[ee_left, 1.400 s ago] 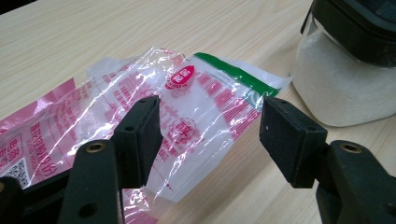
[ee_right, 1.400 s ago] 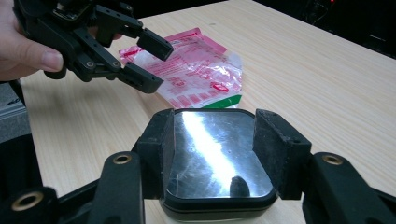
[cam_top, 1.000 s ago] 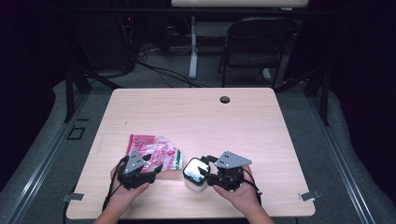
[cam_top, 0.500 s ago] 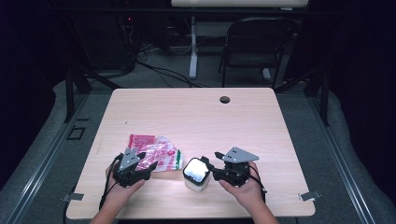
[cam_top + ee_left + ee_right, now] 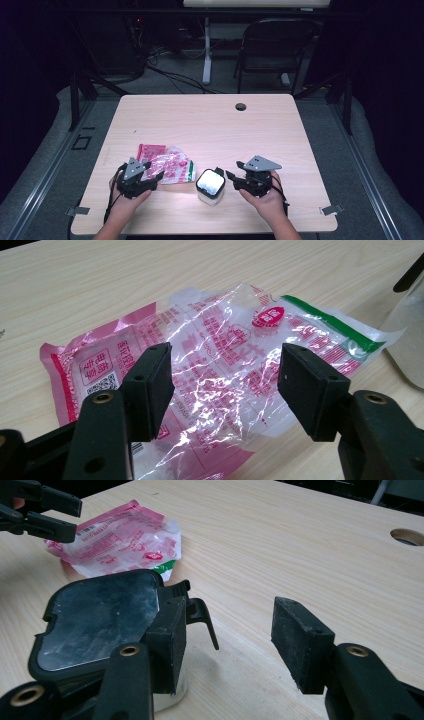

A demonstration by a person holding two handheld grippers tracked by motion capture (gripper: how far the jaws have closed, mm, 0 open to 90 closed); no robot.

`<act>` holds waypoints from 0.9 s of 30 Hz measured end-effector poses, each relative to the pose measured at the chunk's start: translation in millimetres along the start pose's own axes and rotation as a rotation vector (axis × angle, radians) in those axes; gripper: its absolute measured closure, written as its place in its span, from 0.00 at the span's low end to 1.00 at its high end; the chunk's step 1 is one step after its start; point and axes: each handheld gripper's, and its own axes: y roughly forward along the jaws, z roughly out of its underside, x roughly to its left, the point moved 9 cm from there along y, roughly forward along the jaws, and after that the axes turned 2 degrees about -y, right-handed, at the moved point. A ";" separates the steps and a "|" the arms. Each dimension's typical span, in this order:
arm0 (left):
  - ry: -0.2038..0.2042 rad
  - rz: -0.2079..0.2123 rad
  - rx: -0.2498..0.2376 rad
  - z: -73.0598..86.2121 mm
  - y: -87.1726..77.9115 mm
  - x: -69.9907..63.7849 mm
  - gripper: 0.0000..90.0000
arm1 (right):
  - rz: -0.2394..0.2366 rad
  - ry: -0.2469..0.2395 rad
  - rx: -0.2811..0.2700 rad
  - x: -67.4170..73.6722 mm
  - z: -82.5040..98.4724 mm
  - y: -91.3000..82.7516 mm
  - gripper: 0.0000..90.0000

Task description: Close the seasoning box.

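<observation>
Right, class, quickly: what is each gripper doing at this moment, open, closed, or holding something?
Left gripper: open, jaws apart over the pink plastic packet, holding nothing.
Right gripper: open, beside the lidded container, holding nothing.

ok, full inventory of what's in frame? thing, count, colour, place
table: 1, light wood, centre; round hole near far edge
plastic packet: 1, pink and clear with green edge, lying flat, front left
container: 1, white with black-rimmed lid, front centre
chair: 1, dark, behind table
left hand-held gripper: 1, black, open, jaws over the packet
right hand-held gripper: 1, black, open, beside the container
hands: 2, at near edge
</observation>
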 end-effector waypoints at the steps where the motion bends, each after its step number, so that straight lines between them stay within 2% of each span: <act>1: 0.000 -0.001 0.002 0.3 0.1 0.5 0.43 | 0.003 0.004 -0.002 -1.0 0.9 1.0 0.53; 7: -0.010 -0.011 0.011 2.8 1.3 5.2 0.43 | 0.020 0.024 0.005 -5.8 5.0 3.2 0.53; 12: -0.020 -0.017 0.017 4.0 1.3 7.9 0.43 | 0.037 0.034 0.037 -13.0 12.1 5.7 0.53; 14: -0.022 -0.019 0.018 4.3 1.8 8.5 0.43 | 0.039 0.045 0.028 -14.3 12.3 6.3 0.53; 27: -0.042 -0.028 0.025 6.8 3.5 12.7 0.43 | 0.046 0.060 0.063 -18.2 22.7 13.4 0.53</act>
